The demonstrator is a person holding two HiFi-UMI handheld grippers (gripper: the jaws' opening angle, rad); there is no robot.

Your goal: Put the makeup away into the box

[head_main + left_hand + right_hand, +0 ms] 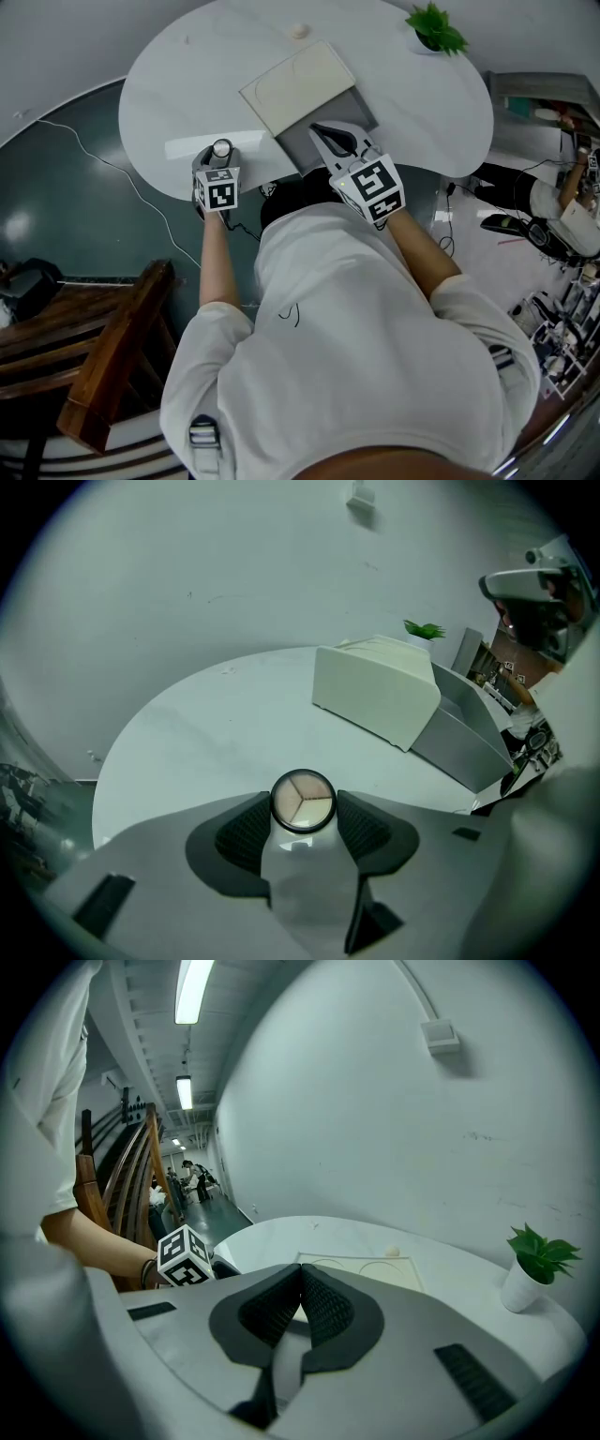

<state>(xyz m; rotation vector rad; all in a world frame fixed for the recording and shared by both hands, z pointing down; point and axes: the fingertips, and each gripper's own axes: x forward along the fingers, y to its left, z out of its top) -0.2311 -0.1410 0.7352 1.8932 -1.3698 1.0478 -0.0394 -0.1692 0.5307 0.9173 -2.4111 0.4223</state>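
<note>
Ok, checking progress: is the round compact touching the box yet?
Apart. The left gripper view shows bare table between the round compact and the box.

Place: lab-like workroom, not a home.
Lighting: ceiling strip lights (194,988) over a far-left corridor.
Floor (56,206): dark, loose cable (94,155) at left, equipment clutter (567,323) at right.
Furniture: white rounded tabletop (187,84), wooden stairs (112,356) near left.
</note>
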